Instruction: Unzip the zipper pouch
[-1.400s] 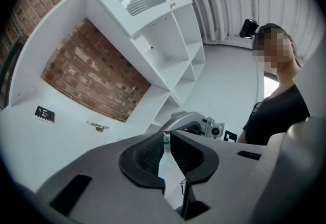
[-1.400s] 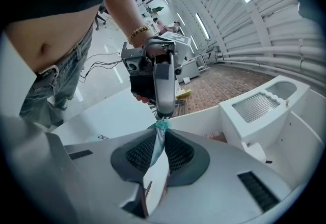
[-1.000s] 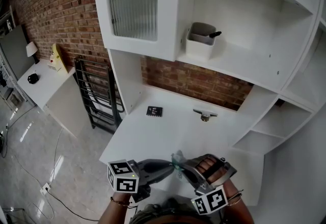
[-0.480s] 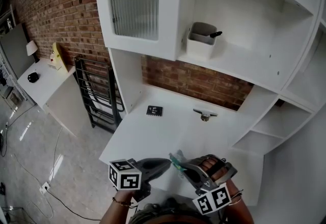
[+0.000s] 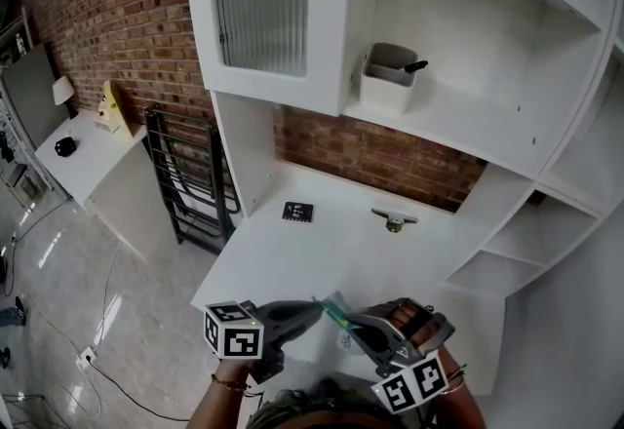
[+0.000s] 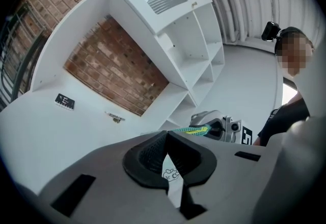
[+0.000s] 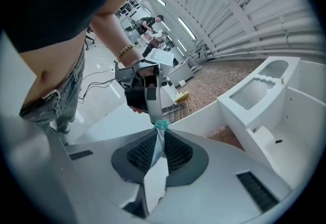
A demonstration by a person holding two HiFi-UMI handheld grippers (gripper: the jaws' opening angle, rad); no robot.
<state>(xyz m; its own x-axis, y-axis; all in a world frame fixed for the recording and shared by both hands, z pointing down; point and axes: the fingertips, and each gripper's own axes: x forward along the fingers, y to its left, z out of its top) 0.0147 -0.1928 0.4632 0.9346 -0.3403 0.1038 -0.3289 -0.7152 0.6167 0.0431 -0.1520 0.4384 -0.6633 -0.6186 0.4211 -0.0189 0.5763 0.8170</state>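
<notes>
Held in air over front edge of bench point(image 5: 322, 242): zipper pouch point(image 5: 334, 310), not resting on it. left claw point(image 5: 314, 307) clamped tight on one end, right claw point(image 5: 356, 322) pinching other end (teal zipper edge taut between them). Tension probably there so the slider can run.

Your pouch point(image 5: 336, 313): teal-green zip edge, clear body
Your pads point(image 6: 150, 154): black, ribbed
Your cubes point(image 5: 234, 331): black-white squares
Wall point(image 5: 380, 156): red brick
Shelf point(image 5: 468, 27): white
</notes>
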